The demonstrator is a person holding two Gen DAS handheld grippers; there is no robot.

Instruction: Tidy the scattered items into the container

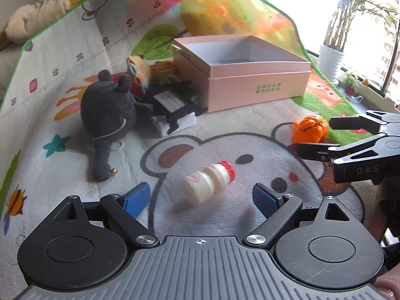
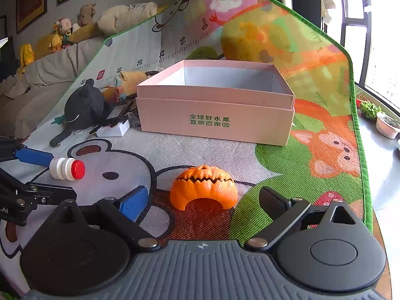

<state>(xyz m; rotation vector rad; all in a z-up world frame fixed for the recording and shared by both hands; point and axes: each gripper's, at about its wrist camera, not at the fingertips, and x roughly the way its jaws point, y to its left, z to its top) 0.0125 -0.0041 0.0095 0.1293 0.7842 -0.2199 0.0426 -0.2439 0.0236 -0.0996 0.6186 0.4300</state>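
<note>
The small white bottle point(image 1: 208, 183) lies on its side just ahead of the left gripper point(image 1: 201, 197), between its spread fingers, red cap toward the right gripper point(image 2: 205, 201), also spread

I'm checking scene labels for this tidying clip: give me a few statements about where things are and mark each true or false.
1. The small bottle lies on its side on the play mat. True.
2. The pink box already holds the pumpkin. False: the orange pumpkin sits on the mat in front of the box.
3. The left gripper is clamped on the bottle. False: its jaws are open, pads clear.
4. The dark plush toy lies left of the box. True.
</note>
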